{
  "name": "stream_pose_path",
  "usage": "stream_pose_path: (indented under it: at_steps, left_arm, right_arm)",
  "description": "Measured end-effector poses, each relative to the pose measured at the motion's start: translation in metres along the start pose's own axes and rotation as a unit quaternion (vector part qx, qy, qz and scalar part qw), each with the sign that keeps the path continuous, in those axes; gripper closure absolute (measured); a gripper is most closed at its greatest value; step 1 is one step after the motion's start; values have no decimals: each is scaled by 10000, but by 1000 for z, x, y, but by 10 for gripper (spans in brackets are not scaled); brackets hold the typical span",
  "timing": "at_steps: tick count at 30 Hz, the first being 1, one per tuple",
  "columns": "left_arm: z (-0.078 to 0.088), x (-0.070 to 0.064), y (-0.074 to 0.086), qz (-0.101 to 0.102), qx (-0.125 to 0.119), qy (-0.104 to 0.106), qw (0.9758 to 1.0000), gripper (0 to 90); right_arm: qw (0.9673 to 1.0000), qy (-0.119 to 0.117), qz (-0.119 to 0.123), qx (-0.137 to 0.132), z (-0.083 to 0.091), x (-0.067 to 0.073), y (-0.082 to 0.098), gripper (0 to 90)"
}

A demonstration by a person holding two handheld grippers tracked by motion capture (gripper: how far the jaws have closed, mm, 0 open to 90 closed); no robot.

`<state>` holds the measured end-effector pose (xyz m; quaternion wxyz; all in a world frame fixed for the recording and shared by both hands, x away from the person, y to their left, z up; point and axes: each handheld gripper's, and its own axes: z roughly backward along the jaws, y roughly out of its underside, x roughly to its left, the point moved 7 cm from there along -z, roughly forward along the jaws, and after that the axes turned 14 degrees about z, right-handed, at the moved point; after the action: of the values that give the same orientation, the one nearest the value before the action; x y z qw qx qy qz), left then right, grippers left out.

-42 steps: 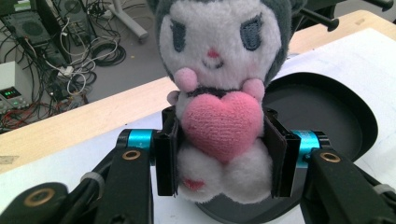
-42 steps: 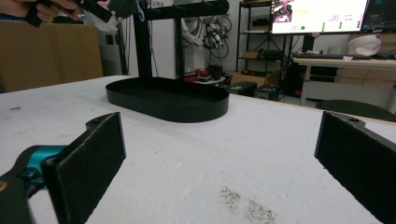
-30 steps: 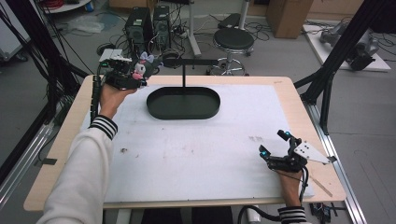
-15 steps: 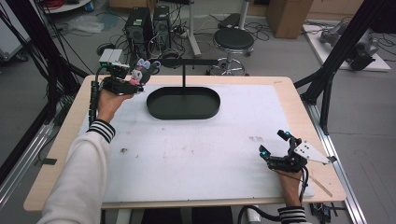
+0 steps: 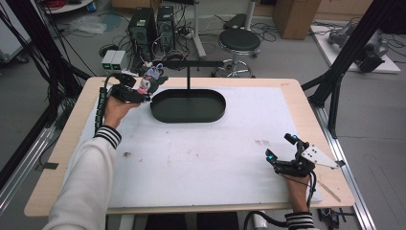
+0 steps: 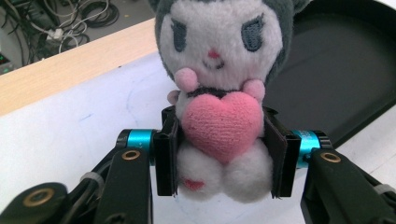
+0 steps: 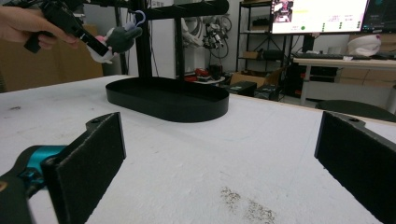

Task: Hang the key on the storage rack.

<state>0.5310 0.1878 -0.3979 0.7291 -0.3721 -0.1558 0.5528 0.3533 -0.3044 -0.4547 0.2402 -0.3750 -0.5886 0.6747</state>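
Note:
A plush toy (image 6: pixel 219 46) with a white face, dark grey hood and pink heart sits between the pads of my left gripper (image 6: pixel 219 154), which is shut on its body. In the high view that gripper (image 5: pixel 142 90) holds the plush (image 5: pixel 153 78) low over the table's far left, just beside the left end of the black oval tray (image 5: pixel 189 118). A thin T-shaped stand (image 5: pixel 191 63) rises from the tray's back. My right gripper (image 5: pixel 280 147) rests at the near right of the table, jaws wide open and empty (image 7: pixel 219 154).
The right gripper view shows the tray (image 7: pixel 168 105), the stand's post (image 7: pixel 140 42) and the held plush (image 7: pixel 119 39) across the white mat (image 5: pixel 201 158). Black frame posts flank the table. A stool (image 5: pixel 239 43) and computers stand behind it.
My left hand has come down with the plush and shifted slightly towards the tray's left end. The right gripper has stayed where it was.

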Motion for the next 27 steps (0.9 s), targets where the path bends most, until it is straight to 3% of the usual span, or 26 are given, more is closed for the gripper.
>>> stream_pose_path:
  at_steps: [3, 7, 9, 11, 13, 14, 16, 17, 18, 20, 22, 27]
  left_arm:
    - [-4, -2, 2, -74, -5, 176, 9998, 545]
    - [-8, -5, 6, -178, -67, 754, 9970, 500]
    - [-5, -7, 6, -109, -248, 1090, 9937, 415]
    - [-1, -7, 4, -97, -556, 1078, 9926, 293]
    - [7, -8, 5, -131, -625, 1330, 9891, 221]
    - [13, -10, 3, -79, -811, 1558, 9844, 177]
    - [24, -12, 3, 44, -1131, 1791, 9773, 50]
    - [31, -13, 3, 23, -1295, 1806, 9750, 17]
    - [41, -15, 5, -86, -1518, 1904, 9699, 17]
    - [57, -17, 11, -158, -1849, 2001, 9621, 17]
    - [68, -17, 19, -255, -2004, 2000, 9588, 17]
    - [92, -22, 54, -579, -2176, 1907, 9555, 17]
  right_arm:
    - [10000, -16, -27, 4, 0, 1, 0, 8]
    - [10000, 5, -31, 4, 0, 0, 0, 8]
    - [10000, -15, -11, -10, 0, 0, 0, 8]
    - [10000, -7, -34, 3, 0, 0, 0, 8]
    - [10000, -4, -30, 6, 0, 0, 0, 8]
    - [10000, -8, -27, 4, 0, 0, 0, 8]
    - [10000, -1, -33, 6, 0, 0, 0, 8]
    - [10000, -8, -17, -7, 0, 0, 0, 9]
    - [10000, -14, -23, 11, 0, 0, 0, 8]
    - [10000, 12, -37, 17, 0, 0, 0, 8]
    - [10000, 11, -26, 6, 0, 0, 0, 8]
    - [10000, 8, -28, 10, 0, 0, 0, 8]
